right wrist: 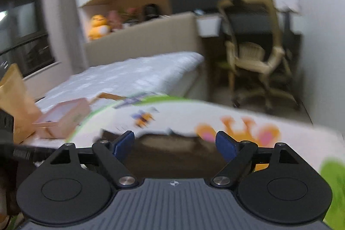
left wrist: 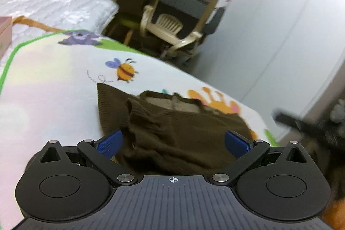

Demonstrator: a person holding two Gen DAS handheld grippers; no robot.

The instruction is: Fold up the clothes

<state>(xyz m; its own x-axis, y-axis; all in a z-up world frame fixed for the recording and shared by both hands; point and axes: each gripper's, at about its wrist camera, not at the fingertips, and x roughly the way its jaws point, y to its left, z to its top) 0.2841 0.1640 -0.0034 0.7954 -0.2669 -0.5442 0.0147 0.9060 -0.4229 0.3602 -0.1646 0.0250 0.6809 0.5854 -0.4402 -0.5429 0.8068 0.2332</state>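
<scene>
A dark olive-brown corduroy garment (left wrist: 172, 126) lies crumpled on a white cartoon-print play mat (left wrist: 54, 83) spread over the bed. Its waistband with a pale lining faces away from me. My left gripper (left wrist: 173, 141) is open, its blue pads on either side of the garment's near edge, holding nothing. In the right wrist view the garment (right wrist: 172, 150) is a blurred dark patch on the mat (right wrist: 291, 139). My right gripper (right wrist: 175, 143) is open just above its near edge, empty. The other gripper shows blurred at the right of the left wrist view (left wrist: 301, 124).
A beige office chair (left wrist: 181, 21) and desk stand beyond the bed by the white wall. A pink box (right wrist: 62, 118) and a brown paper bag (right wrist: 15, 105) sit on the quilted bed (right wrist: 129, 77) to the left. The mat's right edge (left wrist: 265, 122) drops to the floor.
</scene>
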